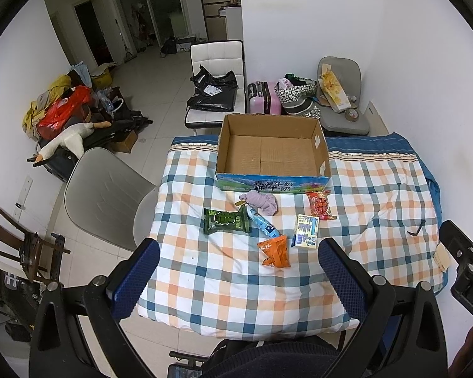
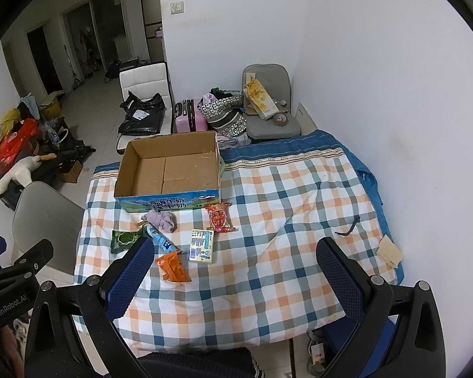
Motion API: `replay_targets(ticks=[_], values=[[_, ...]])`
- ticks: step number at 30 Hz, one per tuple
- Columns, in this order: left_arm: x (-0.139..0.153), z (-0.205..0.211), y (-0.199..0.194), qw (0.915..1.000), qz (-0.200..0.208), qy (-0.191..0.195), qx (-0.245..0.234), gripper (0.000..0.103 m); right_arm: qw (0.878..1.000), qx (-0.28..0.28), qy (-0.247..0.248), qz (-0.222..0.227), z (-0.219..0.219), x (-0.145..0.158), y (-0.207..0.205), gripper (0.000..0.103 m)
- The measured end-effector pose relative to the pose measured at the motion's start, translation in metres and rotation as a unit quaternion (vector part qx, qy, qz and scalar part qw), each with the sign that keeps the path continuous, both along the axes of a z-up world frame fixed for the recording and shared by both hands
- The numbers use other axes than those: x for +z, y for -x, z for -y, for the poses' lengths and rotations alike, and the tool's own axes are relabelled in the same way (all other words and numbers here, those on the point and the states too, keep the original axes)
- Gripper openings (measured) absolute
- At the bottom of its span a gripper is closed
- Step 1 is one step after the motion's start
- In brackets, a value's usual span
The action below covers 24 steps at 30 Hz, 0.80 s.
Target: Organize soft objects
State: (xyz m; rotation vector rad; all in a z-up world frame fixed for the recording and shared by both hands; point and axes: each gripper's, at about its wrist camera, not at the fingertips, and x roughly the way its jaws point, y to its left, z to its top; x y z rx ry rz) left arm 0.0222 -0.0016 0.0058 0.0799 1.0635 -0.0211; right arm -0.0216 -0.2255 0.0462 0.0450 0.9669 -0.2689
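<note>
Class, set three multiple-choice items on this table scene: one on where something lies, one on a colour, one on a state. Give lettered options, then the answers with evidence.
1. Where is the purple cloth?
A. inside the box
B. on the quilt just in front of the box
C. on the grey chair

2. What colour is the snack packet nearest the camera?
A. orange
B. black
C. white

3. What state is the cardboard box in?
A. taped shut
B. full
C. open and empty

Answers: B, it lies by the box's printed front wall; A, its wrapper is orange; C, the bare floor shows.

Box (image 1: 272, 152) sits at the quilt's (image 1: 224, 286) far edge; packets (image 1: 226, 220) lie just before it.
</note>
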Motion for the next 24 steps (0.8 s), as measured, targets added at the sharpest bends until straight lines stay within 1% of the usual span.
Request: replay_targets(ticks=[8,24], values=[[0.011,0.005,-0.005,1.0000,0.006,-0.001,0.000,0.103,1.000,0.002,-0.001,0.005,-0.001,0.005,0.004,0.103],[0.010,0.003,0.000,1.0000,0.008,-0.001,-0.002,0.103,1.000,0.002,-0.002,0.006,-0.002,0.005,0.005,0.103]])
